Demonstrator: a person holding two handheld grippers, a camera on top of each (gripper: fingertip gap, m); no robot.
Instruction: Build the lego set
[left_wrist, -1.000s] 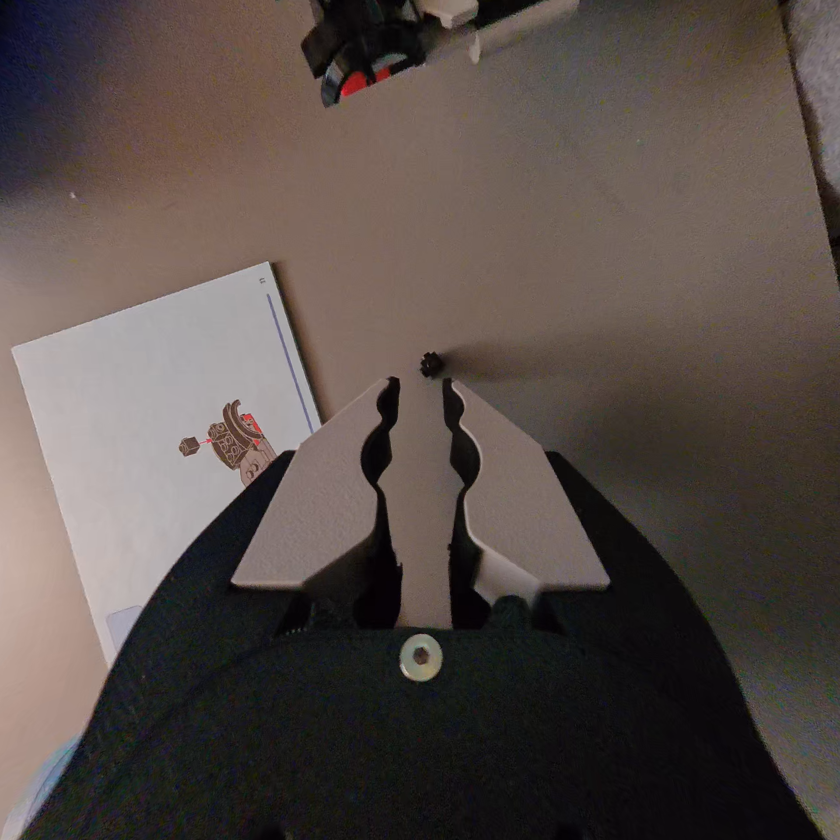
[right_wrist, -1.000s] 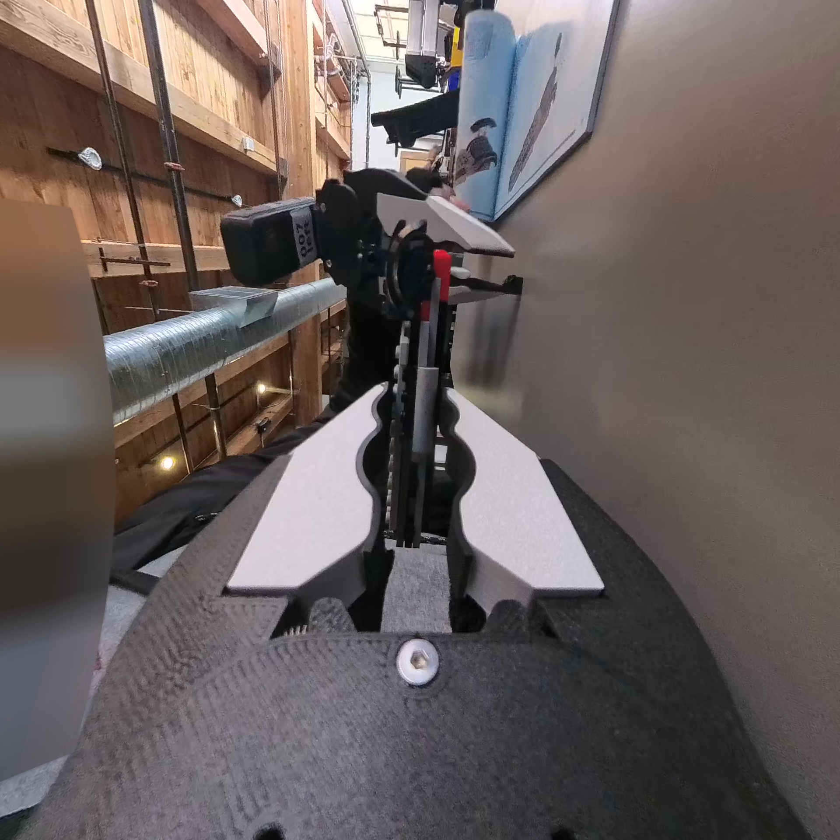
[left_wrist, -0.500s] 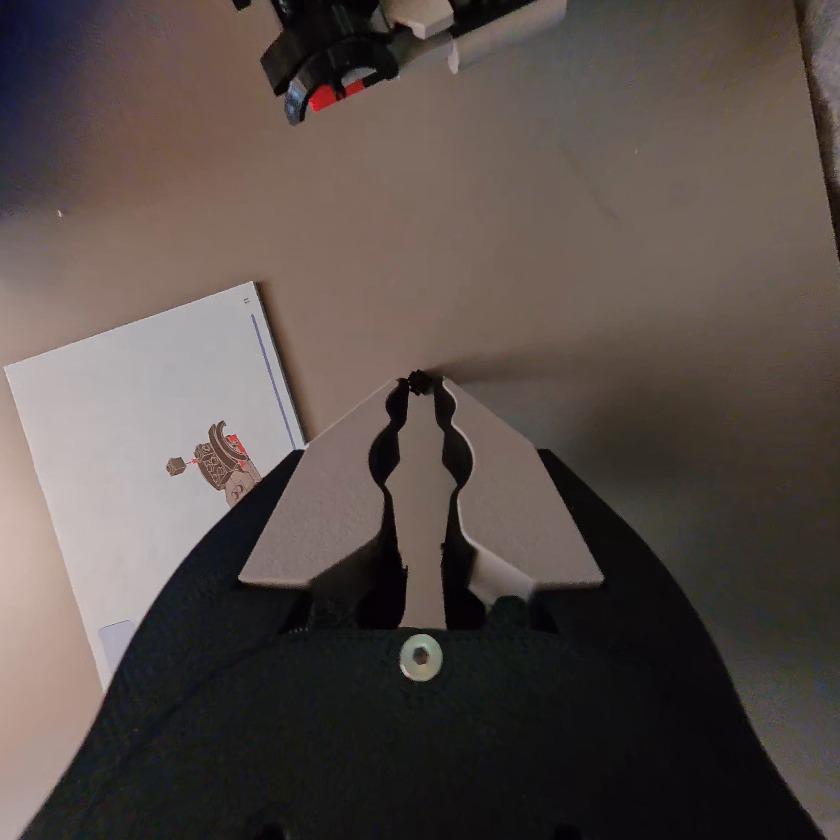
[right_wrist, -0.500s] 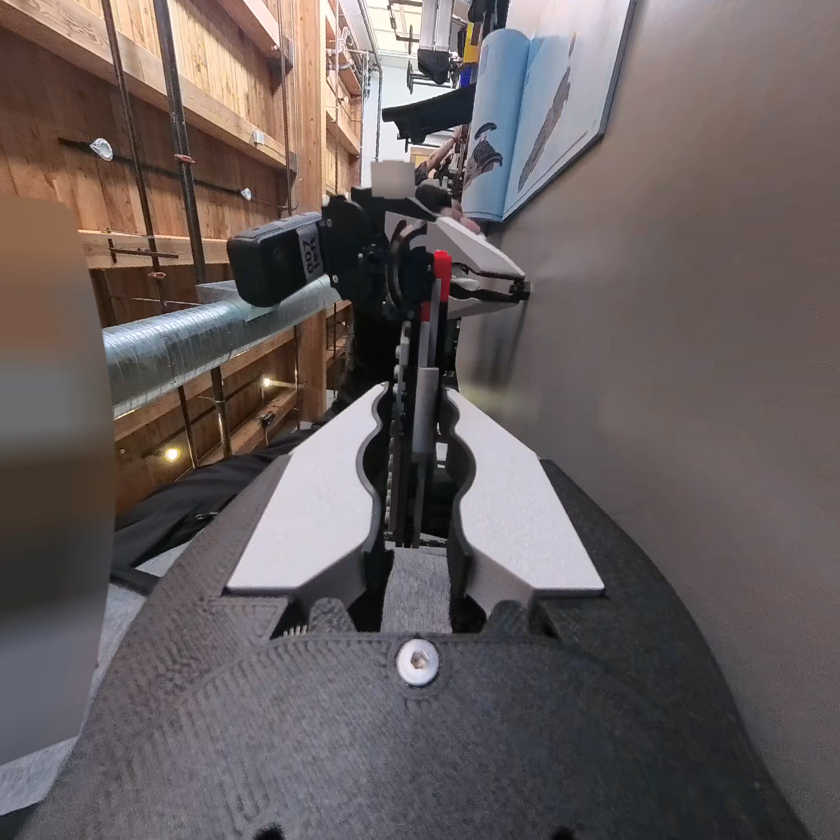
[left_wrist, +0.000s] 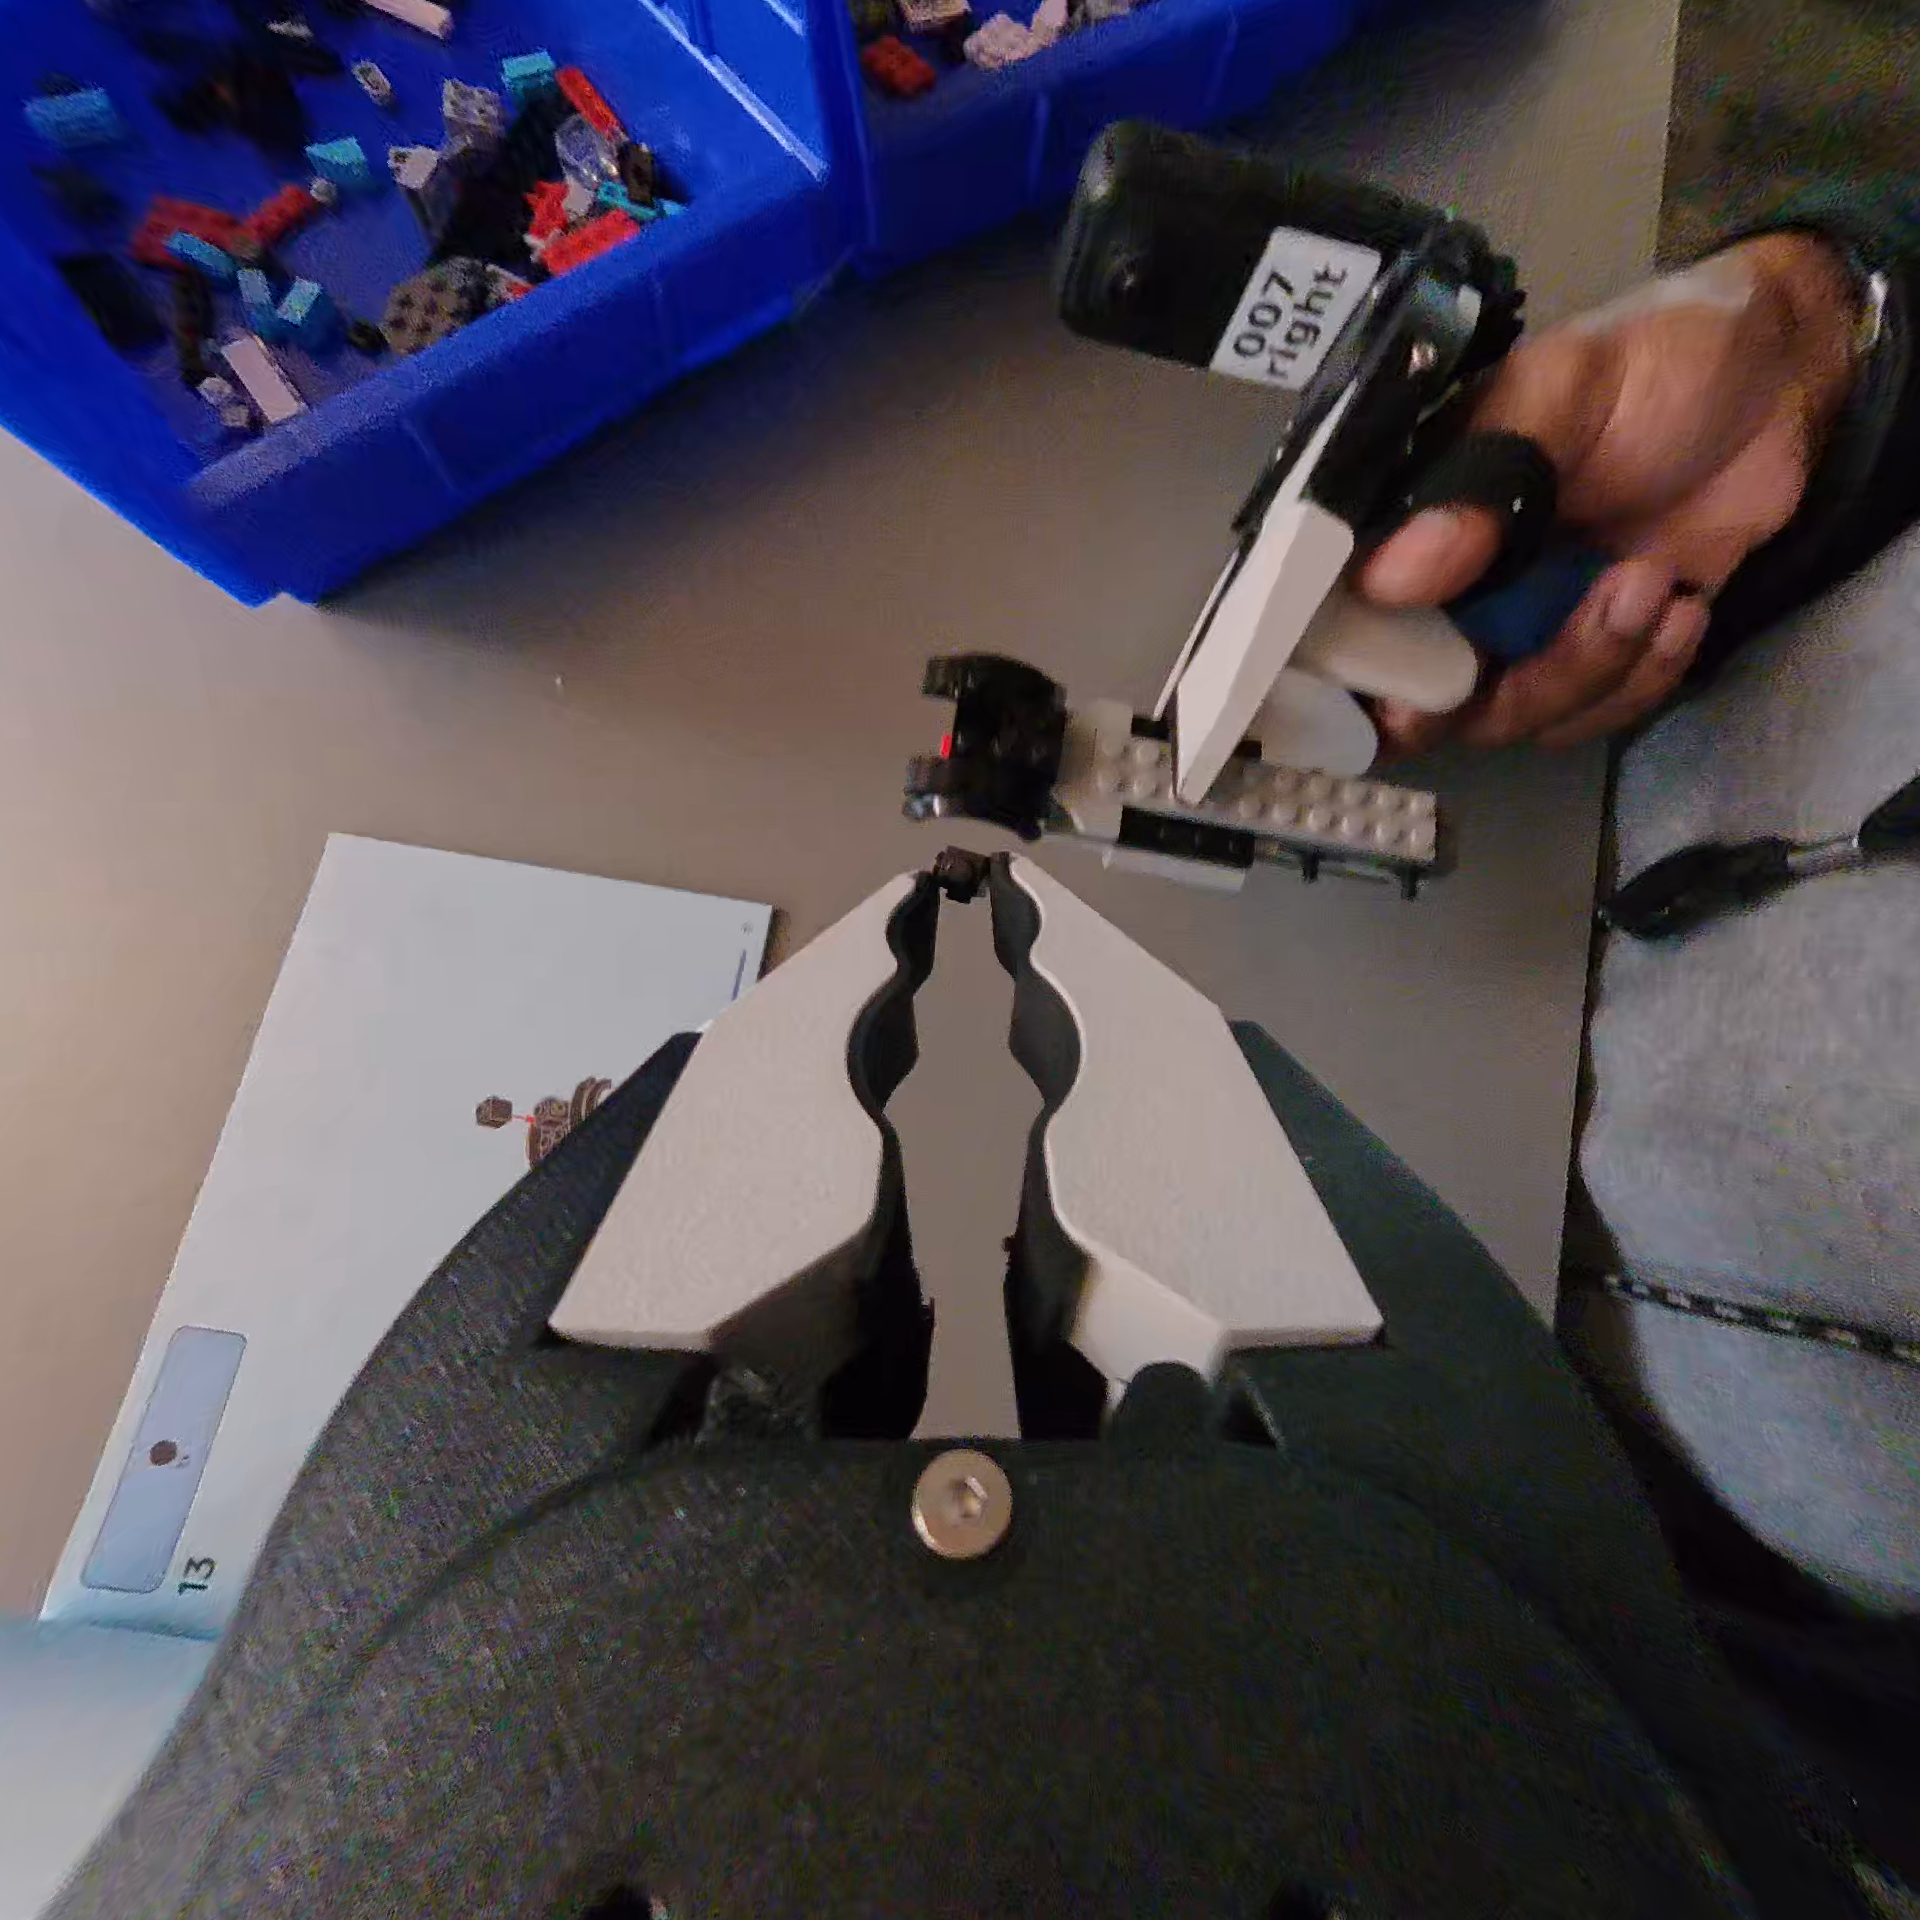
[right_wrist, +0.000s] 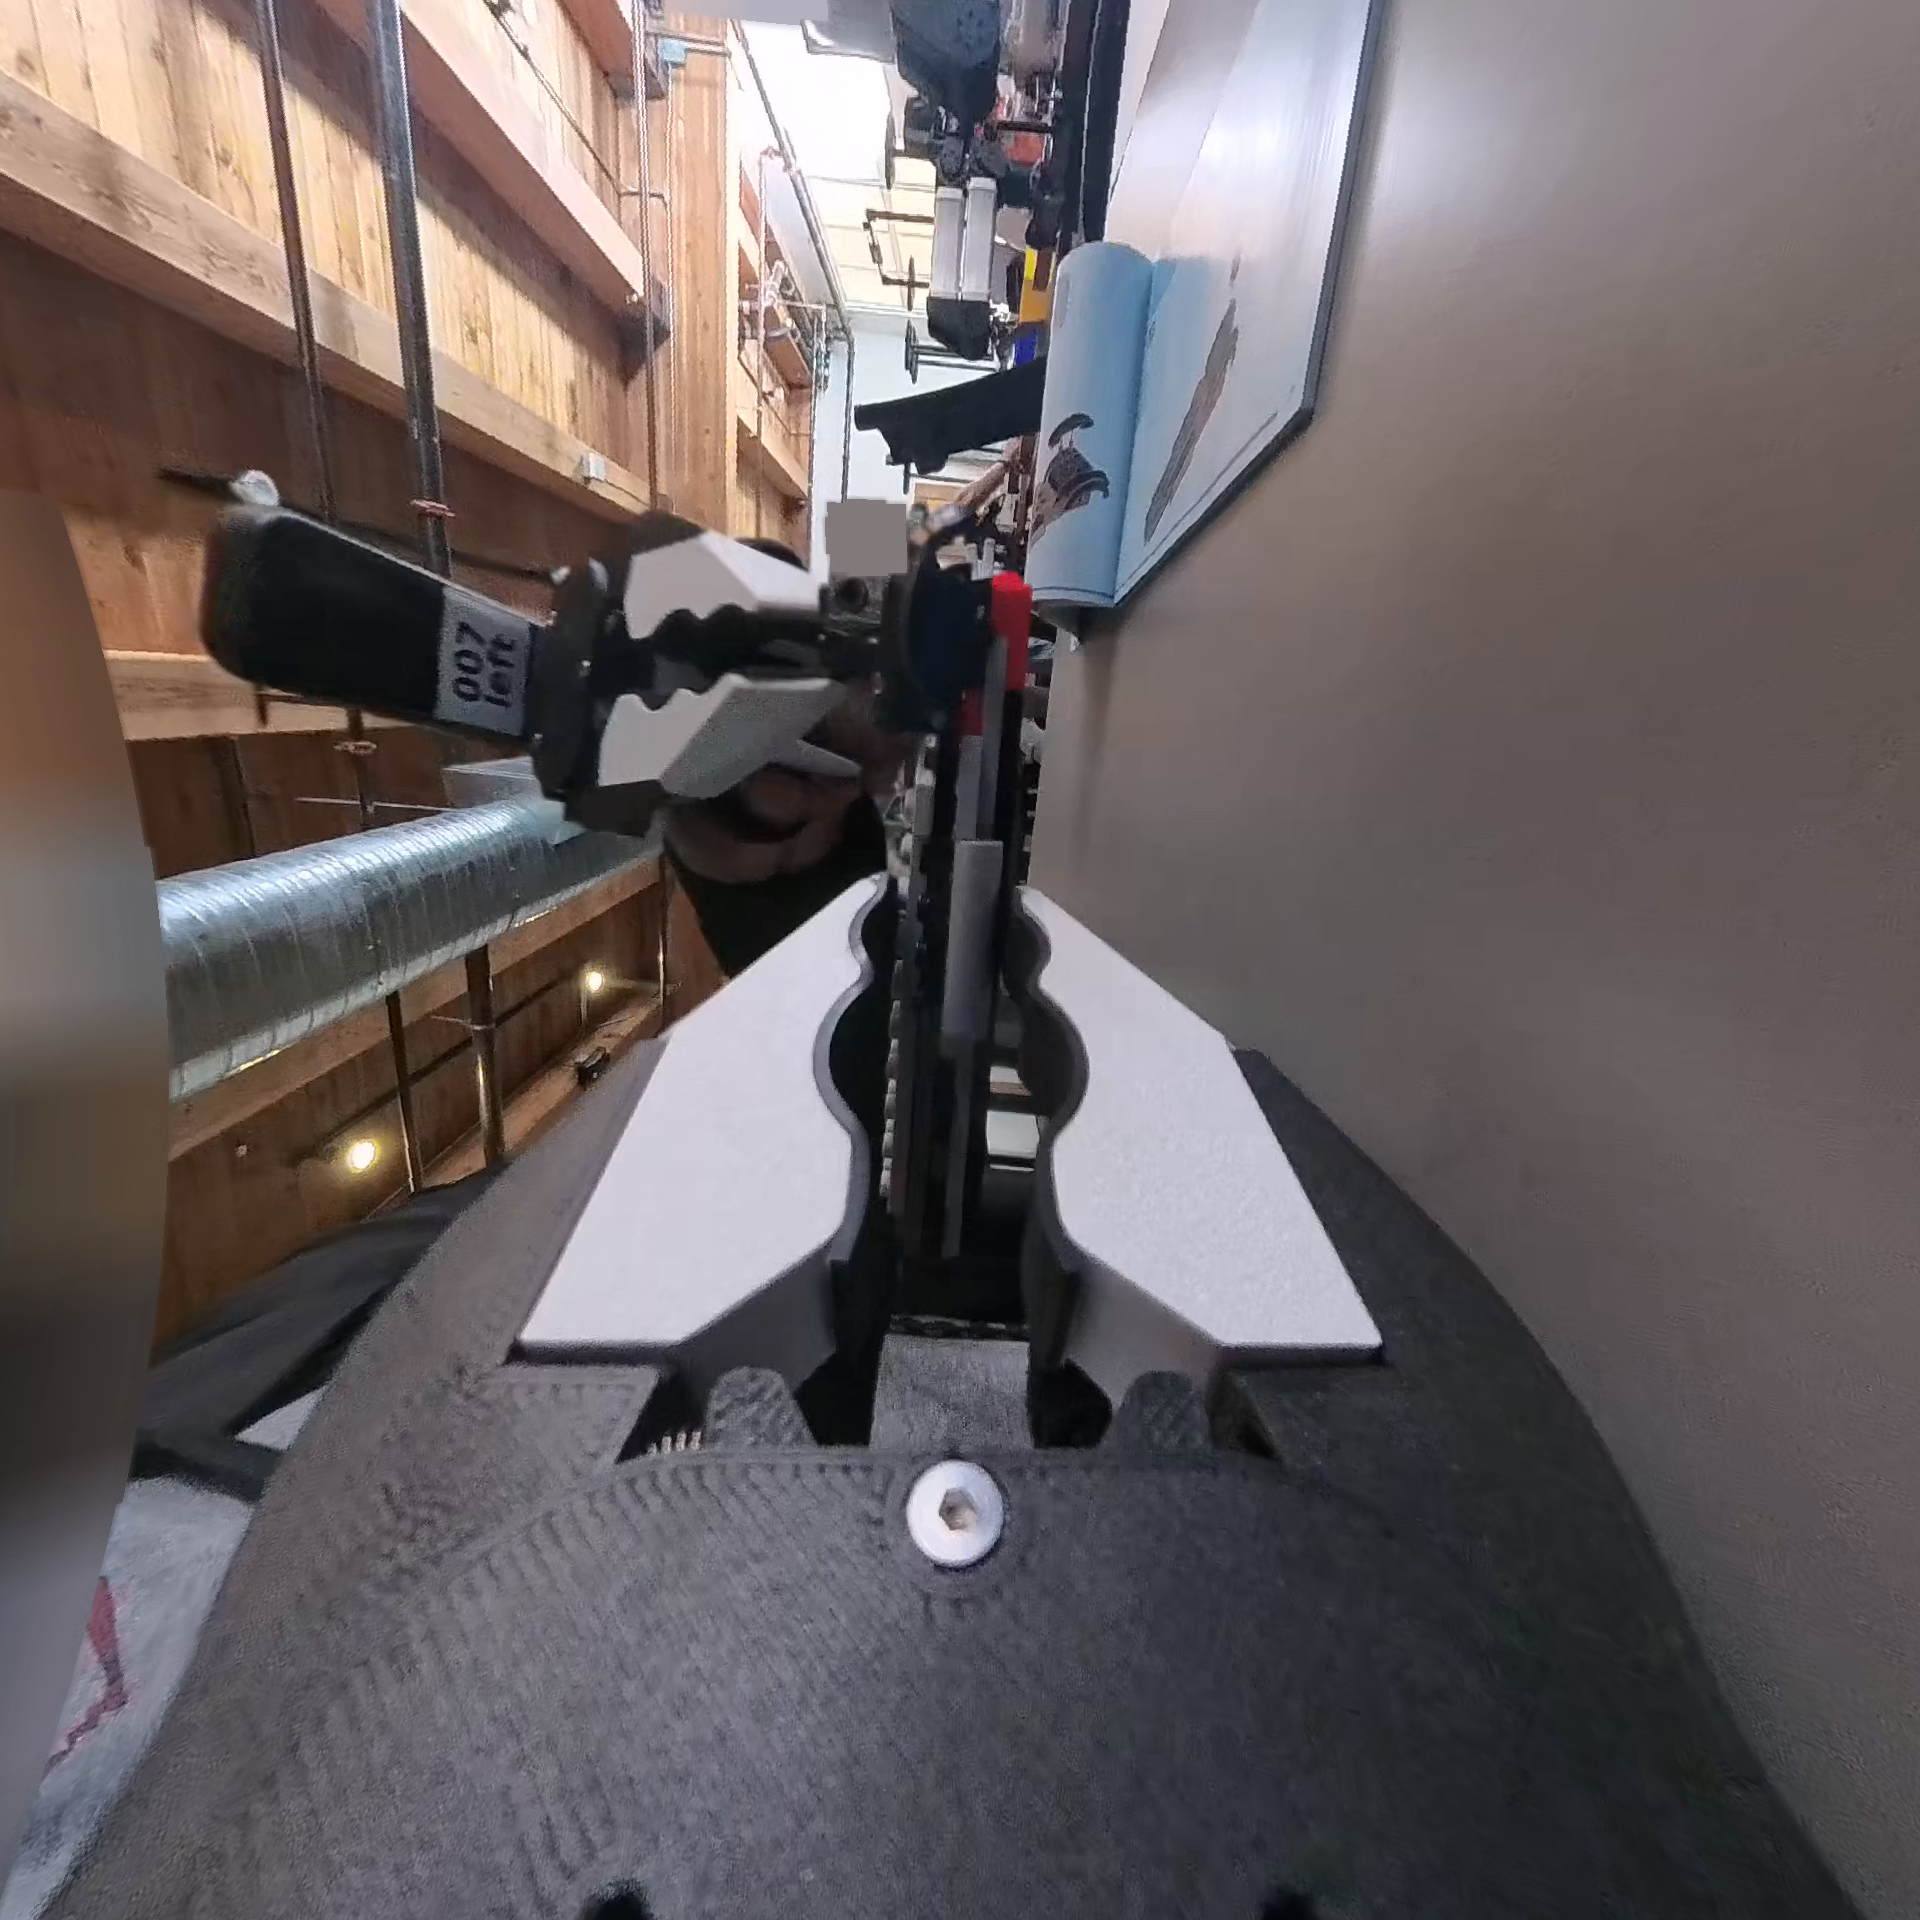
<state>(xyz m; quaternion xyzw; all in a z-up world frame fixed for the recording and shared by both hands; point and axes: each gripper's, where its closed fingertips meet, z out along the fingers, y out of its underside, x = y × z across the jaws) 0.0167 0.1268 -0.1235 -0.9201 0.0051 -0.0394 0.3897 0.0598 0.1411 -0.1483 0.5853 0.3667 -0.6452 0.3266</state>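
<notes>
Right in the middle of the left wrist view, the left gripper (left_wrist: 961, 878) has its tips nipped onto a tiny dark brick (left_wrist: 958, 867), with the rest of the jaw gap showing bare table (left_wrist: 727, 623) behind it. Just above that, nearly touching, is the lego build (left_wrist: 1164, 795): a grey studded plate with a black chunk and a bit of red on its left end. It's held up off the table, level-ish in the frame, by the right gripper (left_wrist: 1210, 769), which comes in from the upper right with a hand (left_wrist: 1662, 457) wrapped round the handle. Its fingers are clamped across the grey plate.

Over at the lower left lies the instruction booklet (left_wrist: 416, 1091), flat on the table, partly hidden by the gripper body. Upper left has two blue bins (left_wrist: 499, 416) side by side, full of loose bricks in black, red, teal and grey.

Switching to the right wrist view, the build (right_wrist: 966, 935) runs straight up between the right gripper's (right_wrist: 951, 894) fingers, edge-on, red piece at the top. The left gripper (right_wrist: 831, 644) pokes in from the left at the build's top end. The booklet (right_wrist: 1195, 416) shows in the upper right, against the table (right_wrist: 1558, 831).
</notes>
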